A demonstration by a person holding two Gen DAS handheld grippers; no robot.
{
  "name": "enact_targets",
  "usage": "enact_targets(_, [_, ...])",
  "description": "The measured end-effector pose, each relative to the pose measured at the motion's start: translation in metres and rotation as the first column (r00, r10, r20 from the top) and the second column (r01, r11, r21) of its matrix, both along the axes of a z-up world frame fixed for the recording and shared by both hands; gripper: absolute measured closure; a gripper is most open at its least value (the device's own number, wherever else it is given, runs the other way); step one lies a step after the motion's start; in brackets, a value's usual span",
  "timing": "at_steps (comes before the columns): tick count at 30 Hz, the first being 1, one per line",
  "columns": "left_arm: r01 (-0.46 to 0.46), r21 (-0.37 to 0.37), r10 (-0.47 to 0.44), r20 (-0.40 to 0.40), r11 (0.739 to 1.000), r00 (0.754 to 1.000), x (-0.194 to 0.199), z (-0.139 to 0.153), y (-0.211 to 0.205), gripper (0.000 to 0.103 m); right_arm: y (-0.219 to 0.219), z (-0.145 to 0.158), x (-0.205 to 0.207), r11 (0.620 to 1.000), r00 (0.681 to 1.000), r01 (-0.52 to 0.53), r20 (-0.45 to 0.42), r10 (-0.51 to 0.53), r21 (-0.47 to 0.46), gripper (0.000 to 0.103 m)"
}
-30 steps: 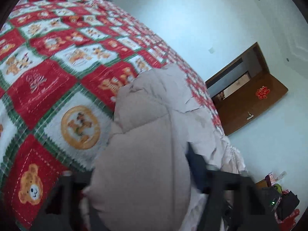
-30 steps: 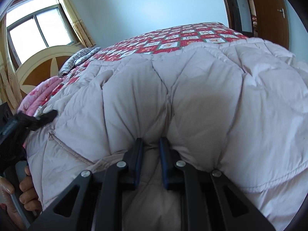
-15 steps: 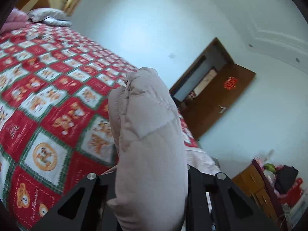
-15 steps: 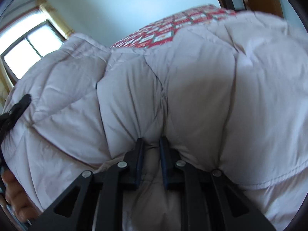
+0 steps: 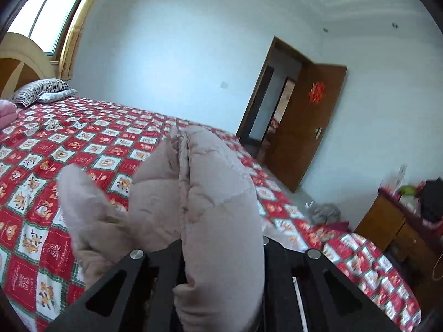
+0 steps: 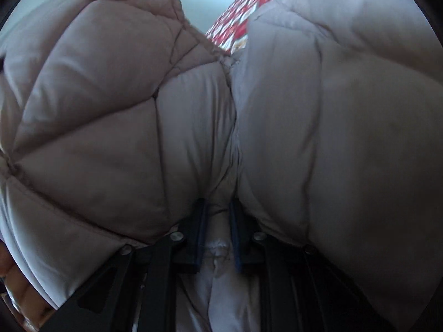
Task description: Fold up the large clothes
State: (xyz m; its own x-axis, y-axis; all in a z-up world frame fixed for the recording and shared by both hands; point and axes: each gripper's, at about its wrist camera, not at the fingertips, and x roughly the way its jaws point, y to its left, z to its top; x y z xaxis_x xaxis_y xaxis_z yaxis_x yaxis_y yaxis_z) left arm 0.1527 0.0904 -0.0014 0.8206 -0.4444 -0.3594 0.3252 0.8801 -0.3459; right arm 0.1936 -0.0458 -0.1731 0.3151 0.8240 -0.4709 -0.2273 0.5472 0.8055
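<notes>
A puffy beige quilted jacket [image 5: 216, 193] lies on a bed with a red, white and green patchwork bedspread [image 5: 69, 149]. My left gripper [image 5: 221, 246] is shut on a thick fold of the jacket and holds it up above the bed; the padding hides the fingertips. In the right wrist view the jacket [image 6: 332, 138] fills nearly the whole picture. My right gripper [image 6: 217, 221] is shut on a pinched seam of it between blue pads. A strip of bedspread [image 6: 235, 22] shows at the top. A person's hand [image 6: 11, 274] is at the lower left edge.
A striped pillow [image 5: 44, 91] and a wooden headboard sit at the far left under a window [image 5: 52, 8]. A brown door [image 5: 307, 121] stands open past the bed. A wooden dresser [image 5: 393, 221] with clutter is at the right, and a grey heap [image 5: 324, 213] lies on the floor.
The left gripper closed on the jacket fold, rose and rolled, so the room now looks more level. The jacket has swung up in front of the right gripper and now hides the room.
</notes>
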Motion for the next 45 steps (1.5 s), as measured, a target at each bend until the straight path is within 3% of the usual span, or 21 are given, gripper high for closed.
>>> enact_targets(3, [0.025, -0.002, -0.025, 0.005, 1.000, 1.000, 0.000, -0.002, -0.005, 0.093, -0.033, 0.017, -0.009, 0.998, 0.997, 0.055, 0.044, -0.056, 0.022, 0.083])
enact_targets(6, [0.049, 0.024, -0.049, 0.015, 0.999, 0.999, 0.002, -0.001, -0.022, 0.093, -0.084, 0.040, -0.026, 0.985, 0.979, 0.166, 0.126, -0.160, -0.039, 0.081])
enact_targets(10, [0.132, 0.087, -0.135, 0.023, 0.987, 0.991, -0.003, -0.001, -0.065, 0.093, -0.160, 0.058, -0.063, 0.927, 0.918, 0.360, 0.216, -0.332, -0.106, 0.080])
enact_targets(13, [0.191, 0.150, -0.195, 0.016, 0.970, 0.981, -0.005, -0.008, -0.102, 0.093, -0.200, 0.049, -0.083, 0.893, 0.891, 0.437, 0.191, -0.412, -0.112, 0.080])
enact_targets(19, [0.336, 0.303, -0.335, -0.056, 0.892, 0.941, -0.010, -0.050, -0.191, 0.093, -0.234, 0.020, -0.099, 0.876, 0.875, 0.479, 0.104, -0.473, -0.051, 0.083])
enact_targets(23, [0.365, 0.418, -0.367, -0.079, 0.832, 0.927, -0.016, -0.086, -0.225, 0.092, -0.249, 0.035, -0.103, 0.853, 0.855, 0.514, 0.132, -0.502, -0.087, 0.081])
enact_targets(25, [0.372, 0.436, -0.372, -0.087, 0.820, 0.924, -0.018, -0.098, -0.230, 0.092, -0.261, 0.051, -0.114, 0.831, 0.836, 0.542, 0.179, -0.519, -0.122, 0.068])
enact_targets(27, [0.380, 0.431, -0.376, -0.098, 0.818, 0.921, -0.015, -0.106, -0.232, 0.092, -0.273, 0.064, -0.112, 0.823, 0.824, 0.556, 0.206, -0.528, -0.114, 0.041])
enact_targets(31, [0.386, 0.452, -0.388, -0.092, 0.804, 0.917, -0.021, -0.114, -0.235, 0.092, -0.282, 0.093, -0.094, 0.843, 0.828, 0.530, 0.269, -0.491, -0.091, 0.039])
enact_targets(35, [0.400, 0.429, -0.399, -0.098, 0.810, 0.912, -0.023, -0.114, -0.232, 0.092, -0.258, 0.092, -0.052, 0.890, 0.894, 0.410, 0.280, -0.349, -0.201, 0.039])
enact_targets(38, [0.426, 0.421, -0.418, -0.117, 0.801, 0.901, -0.029, -0.108, -0.225, 0.090, -0.236, 0.068, -0.028, 0.878, 0.931, 0.340, 0.249, -0.266, -0.338, 0.069])
enact_targets(41, [0.439, 0.462, -0.419, -0.151, 0.771, 0.895, -0.037, -0.103, -0.215, 0.087, -0.223, 0.053, -0.032, 0.871, 0.944, 0.303, 0.247, -0.219, -0.386, 0.070])
enact_targets(45, [0.433, 0.524, -0.428, -0.139, 0.734, 0.893, -0.055, -0.098, -0.207, 0.082, -0.215, 0.048, -0.034, 0.852, 0.944, 0.301, 0.262, -0.201, -0.429, 0.070])
